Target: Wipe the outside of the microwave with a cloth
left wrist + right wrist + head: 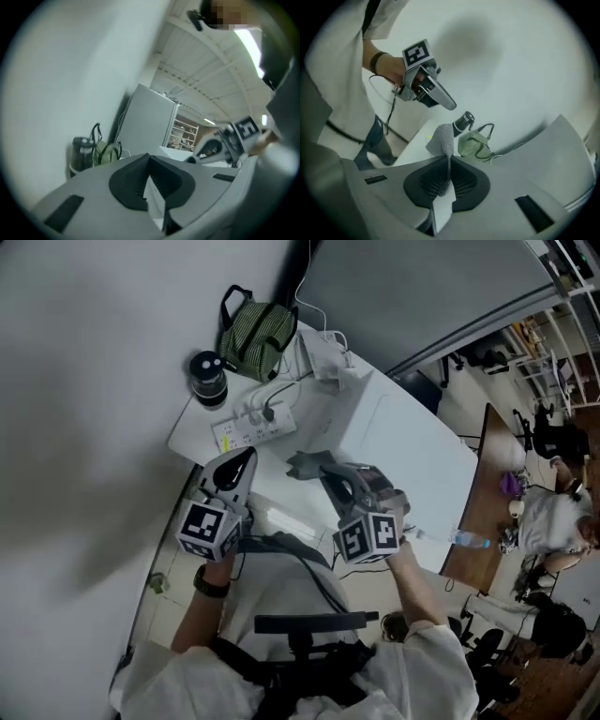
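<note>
Head view: the right gripper (330, 474) holds the grey cloth (306, 465) at centre, over what seems to be the white microwave (403, 437). The left gripper (246, 460) hangs at its 9 o'clock.

Left gripper view: jaws together, nothing between them.

Right gripper view: jaws clamped on a fold of the cloth, which looks light and limp. It is probably best gripped bunched.

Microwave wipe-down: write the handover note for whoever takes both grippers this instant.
Right gripper: shut on the grey cloth, held in the air beside the microwave, apparently not pressed on it.
Left gripper: shut, empty, raised to the left of the microwave.
Done: cloth is in hand; no wiped patch can be told.
Left: wipe the microwave's top, front and sides.
</note>
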Tool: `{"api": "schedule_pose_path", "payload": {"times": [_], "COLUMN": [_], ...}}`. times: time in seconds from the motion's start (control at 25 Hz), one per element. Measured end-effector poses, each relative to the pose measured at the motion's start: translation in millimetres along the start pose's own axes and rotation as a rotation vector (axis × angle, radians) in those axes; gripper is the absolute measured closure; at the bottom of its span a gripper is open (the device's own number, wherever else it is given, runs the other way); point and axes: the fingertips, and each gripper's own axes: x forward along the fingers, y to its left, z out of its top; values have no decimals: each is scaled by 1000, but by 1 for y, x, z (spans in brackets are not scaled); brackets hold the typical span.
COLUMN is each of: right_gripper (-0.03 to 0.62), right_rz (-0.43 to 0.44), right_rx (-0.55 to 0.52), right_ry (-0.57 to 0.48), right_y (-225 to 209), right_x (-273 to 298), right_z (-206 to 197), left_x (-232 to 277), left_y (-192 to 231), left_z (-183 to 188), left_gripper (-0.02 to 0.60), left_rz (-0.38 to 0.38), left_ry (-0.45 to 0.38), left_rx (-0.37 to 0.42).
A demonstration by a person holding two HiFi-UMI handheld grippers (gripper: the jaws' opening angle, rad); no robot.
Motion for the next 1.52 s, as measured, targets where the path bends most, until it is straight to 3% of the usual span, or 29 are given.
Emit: {"api": "schedule_pose_path", "payload": {"times": [0.08, 0.16, 0.28, 0.44, 0.56, 0.64, 0.8, 0.92, 1.04, 1.24, 1.52], "right_gripper": [568, 568, 568, 568, 568, 568, 568, 568, 568, 568, 568], "right_rz": [70, 157, 281, 347, 514, 634, 891, 1028, 1062, 1056, 916], "right_rx": [-60, -105, -219, -344, -433, -515, -739, -745, -799, -772, -557], "right_ry": [135, 257, 421, 620, 730, 730, 582, 442, 393, 498, 753], "right_y": [-49, -98, -154, -192, -168, -132, -41, 17, 32, -2, -106], "right_x": [11, 35, 74, 126, 131, 123, 87, 64, 67, 94, 159], "right_z": [-23, -54, -97, -133, -147, -133, -81, -39, -31, -74, -151], "left_x": [11, 24, 35, 43, 56, 61, 68, 74, 76, 77, 75], "left_y": [15, 28, 41, 65, 81, 89, 97, 102, 104, 109, 118], "left_z": [15, 26, 34, 26, 24, 25, 22, 21, 20, 14, 9], "left_gripper": [559, 560, 558, 560, 560, 560, 560, 559, 560, 560, 559], "left_rz": [-47, -84, -122, -119, -88, -71, -60, -59, -59, -44, 2], "left_ry": [-16, -27, -48, -31, -33, -27, -17, -27, -31, -26, -9], "left_rx": [113, 156, 141, 99, 110, 121, 103, 73, 49, 47, 27]}}
